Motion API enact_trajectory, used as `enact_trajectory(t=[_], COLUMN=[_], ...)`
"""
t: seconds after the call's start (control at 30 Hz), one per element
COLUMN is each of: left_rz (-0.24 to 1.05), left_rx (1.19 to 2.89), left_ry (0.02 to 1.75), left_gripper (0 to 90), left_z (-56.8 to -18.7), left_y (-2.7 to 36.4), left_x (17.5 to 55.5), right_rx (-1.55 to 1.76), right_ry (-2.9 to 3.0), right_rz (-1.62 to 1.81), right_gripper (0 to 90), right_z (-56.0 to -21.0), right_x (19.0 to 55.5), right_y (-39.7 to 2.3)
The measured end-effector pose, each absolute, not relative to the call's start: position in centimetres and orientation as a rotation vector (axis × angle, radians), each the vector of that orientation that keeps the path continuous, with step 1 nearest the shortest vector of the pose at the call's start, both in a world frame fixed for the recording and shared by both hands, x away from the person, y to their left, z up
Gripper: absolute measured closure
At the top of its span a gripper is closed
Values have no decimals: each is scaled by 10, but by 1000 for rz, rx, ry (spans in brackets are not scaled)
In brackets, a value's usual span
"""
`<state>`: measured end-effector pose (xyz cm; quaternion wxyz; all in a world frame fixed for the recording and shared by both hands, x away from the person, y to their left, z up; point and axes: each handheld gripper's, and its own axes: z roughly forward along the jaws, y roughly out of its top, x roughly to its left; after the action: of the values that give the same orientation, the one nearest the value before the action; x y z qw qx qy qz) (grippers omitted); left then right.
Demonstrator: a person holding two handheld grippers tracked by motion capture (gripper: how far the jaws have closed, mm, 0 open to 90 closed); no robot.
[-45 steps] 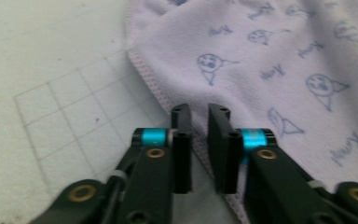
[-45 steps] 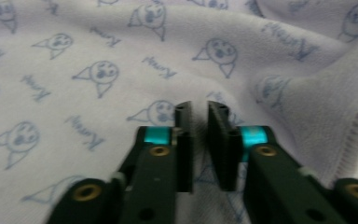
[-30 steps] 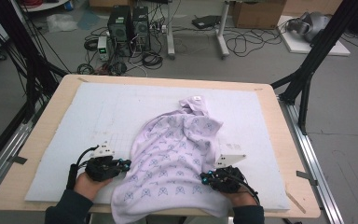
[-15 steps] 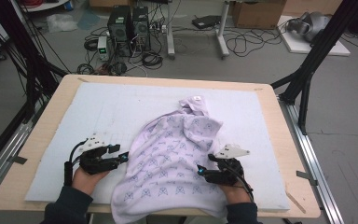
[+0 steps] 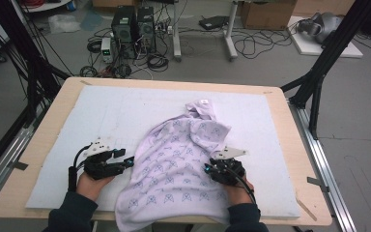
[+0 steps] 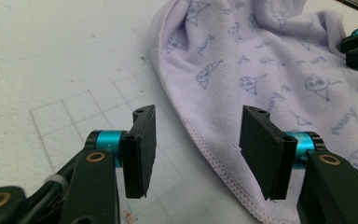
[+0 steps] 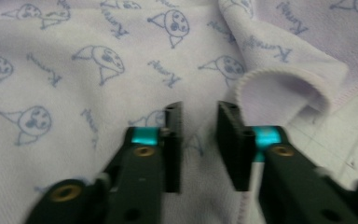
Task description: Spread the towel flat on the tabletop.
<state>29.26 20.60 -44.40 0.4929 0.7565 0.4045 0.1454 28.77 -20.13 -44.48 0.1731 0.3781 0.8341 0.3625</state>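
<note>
Towel [image 5: 178, 164] lies crumpled at lower centre, unfolded. Left gripper [image 6: 196, 140] gapes beside its hem; right gripper [image 7: 199, 140], jaws just closing, pinches nothing yet.

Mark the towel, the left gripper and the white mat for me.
towel [image 5: 174, 159]: high view, middle of the printed cloth.
left gripper [image 6: 196, 149]: left gripper view, midway between its open fingertips.
white mat [image 5: 125, 111]: high view, bare part.

1. The towel [image 5: 176, 166] is showing pale lilac with a blue-grey cartoon-face and script print.
2. The mat [image 5: 106, 116] is looking white with a faint grid.
3. The table [image 5: 53, 108] edge is showing light wood.
4. The left gripper [image 6: 196, 140] is showing black jaws with teal collars.
</note>
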Motion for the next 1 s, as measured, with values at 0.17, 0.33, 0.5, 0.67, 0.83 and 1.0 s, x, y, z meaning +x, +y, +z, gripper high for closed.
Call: enact_trajectory(t=[0.17, 0.33, 0.5, 0.67, 0.83, 1.0], left_rz=[361, 361, 361, 376, 397, 378], left_rx=[1834, 1823, 1815, 1810, 1800, 1813], left_ry=[989, 1003, 1011, 1011, 1000, 992], left_gripper=[465, 465, 464, 464, 465, 473], left_z=[-444, -445, -445, -444, -443, -445], left_y=[208, 216, 219, 219, 215, 214], left_x=[291, 291, 292, 293, 293, 292], right_rx=[1008, 885, 846, 866, 921, 1012], right_ry=[2411, 2569, 2781, 2668, 2437, 2370], right_rz=[1001, 1062, 1070, 1193, 1251, 1161], right_gripper=[872, 874, 873, 618, 442, 330], right_z=[-441, -436, -426, -414, -406, -422], right_x=[281, 265, 252, 250, 262, 288], right_y=[-207, -221, -237, -237, -213, -179])
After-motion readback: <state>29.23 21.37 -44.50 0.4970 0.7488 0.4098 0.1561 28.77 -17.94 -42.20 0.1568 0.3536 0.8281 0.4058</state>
